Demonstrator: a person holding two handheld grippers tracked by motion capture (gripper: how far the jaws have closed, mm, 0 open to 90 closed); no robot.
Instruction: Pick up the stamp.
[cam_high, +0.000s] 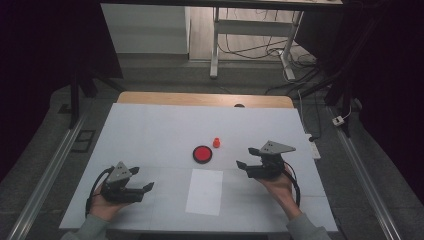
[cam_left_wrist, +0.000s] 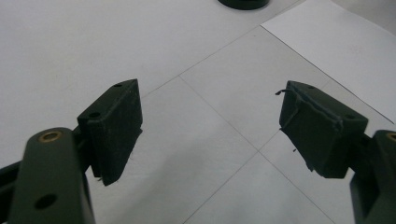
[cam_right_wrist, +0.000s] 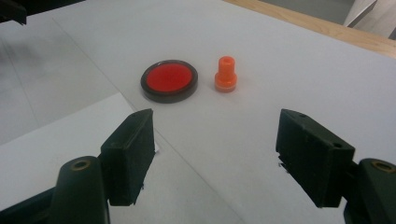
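A round red ink pad (cam_high: 202, 154) in a black case lies near the table's middle, with a small orange stamp (cam_high: 216, 143) upright just behind and to the right of it. A white paper sheet (cam_high: 205, 191) lies in front of them. My left gripper (cam_high: 141, 179) is held open at the front left, its jaws empty and wide apart (cam_left_wrist: 210, 121). My right gripper (cam_high: 246, 157) is open to the right of the pad. In the right gripper view (cam_right_wrist: 215, 140) the ink pad (cam_right_wrist: 169, 80) and stamp (cam_right_wrist: 225, 74) lie ahead of the jaws, untouched.
The white table top (cam_high: 150, 130) ends in a wooden strip (cam_high: 205, 98) at the far edge. Metal rails (cam_high: 45, 170) run along both sides on the floor. Cables and a desk frame (cam_high: 215, 45) stand beyond the table.
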